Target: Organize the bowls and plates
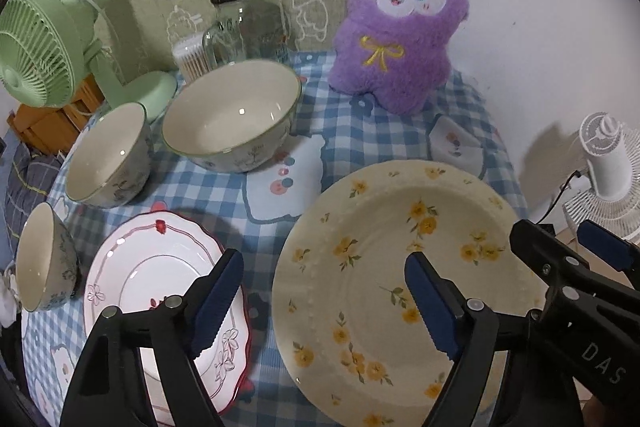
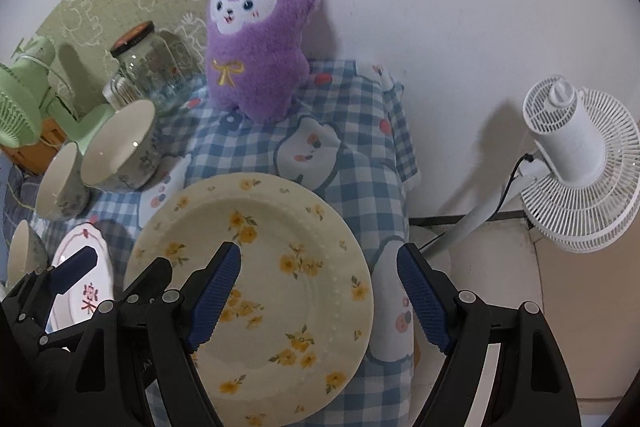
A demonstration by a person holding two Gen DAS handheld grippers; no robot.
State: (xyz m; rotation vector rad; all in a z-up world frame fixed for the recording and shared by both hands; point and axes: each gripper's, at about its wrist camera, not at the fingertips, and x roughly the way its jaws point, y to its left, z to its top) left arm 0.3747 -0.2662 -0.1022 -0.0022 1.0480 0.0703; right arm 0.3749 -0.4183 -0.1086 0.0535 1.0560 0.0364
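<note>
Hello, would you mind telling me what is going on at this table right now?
A person holds a gripper in each hand over a checked tablecloth set with dishes to organize. The left gripper and right gripper are both open and empty, poised above the yellow-flowered plate. A red-rimmed plate lies to its left, and three bowls, small, medium and large, stand separately beyond. Nothing is stacked yet.

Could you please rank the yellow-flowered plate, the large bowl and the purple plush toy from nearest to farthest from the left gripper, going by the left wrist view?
1. Yellow-flowered plate: directly under the left gripper, whose right-hand finger shows over it.
2. Large bowl: mid-table, beyond the plates, up and left.
3. Purple plush toy: standing at the table's far edge by the wall.
</note>
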